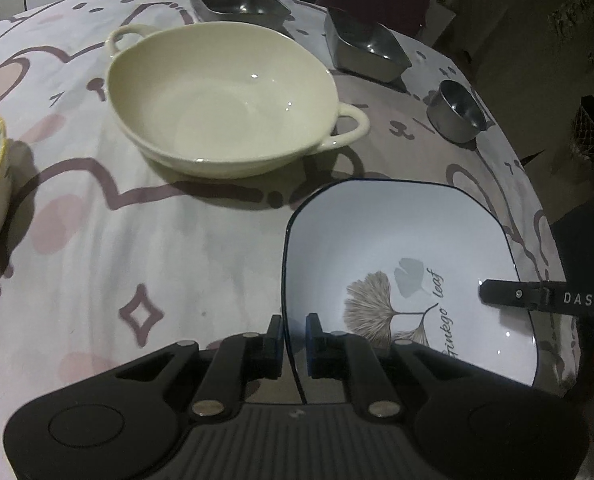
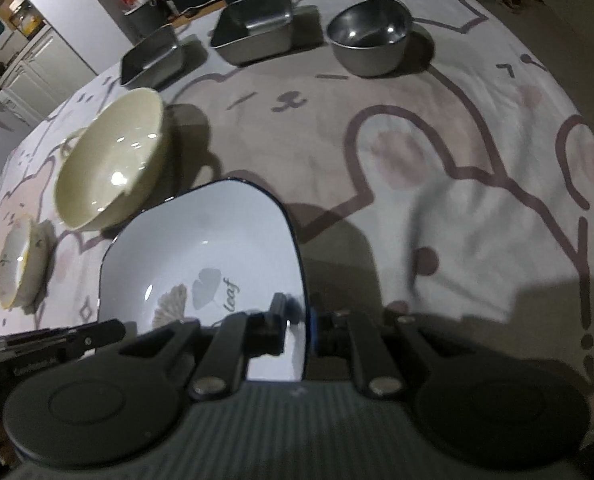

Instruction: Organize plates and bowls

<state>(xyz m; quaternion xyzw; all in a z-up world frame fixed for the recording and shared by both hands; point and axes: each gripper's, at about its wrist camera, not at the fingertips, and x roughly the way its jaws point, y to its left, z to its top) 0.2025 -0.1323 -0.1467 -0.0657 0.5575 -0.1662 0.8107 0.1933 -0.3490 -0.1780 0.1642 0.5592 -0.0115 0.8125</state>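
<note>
Left wrist view first: the left gripper (image 1: 295, 334) is pinched narrow on the near-left rim of the square ginkgo-leaf plate (image 1: 401, 240), one blue pad outside the edge, one inside. Taking that plate as the landmark, the cream two-handled bowl (image 1: 221, 100) sits beyond it and to its left, well apart on the tablecloth (image 1: 137, 240). Across the plate, the right gripper's black finger (image 1: 509, 294) reaches in over the opposite rim. Whether the plate has touched the cloth I cannot tell.

Right wrist view now: the right gripper (image 2: 297, 324) is clamped narrow on the plate's right rim, the edge running straight between its jaws. The cream bowl lies beyond the plate to its left, a small yellow-rimmed bowl (image 2: 19, 266) left of the plate, steel containers far beyond.

Handling call: glazed ceramic, so stiff, fairly heavy, slick under the pads, and it would chip or crack if dropped. The thin rim is the only purchase, and opposite edges gripped together look the safest hold; keep it level, set down gently.
</note>
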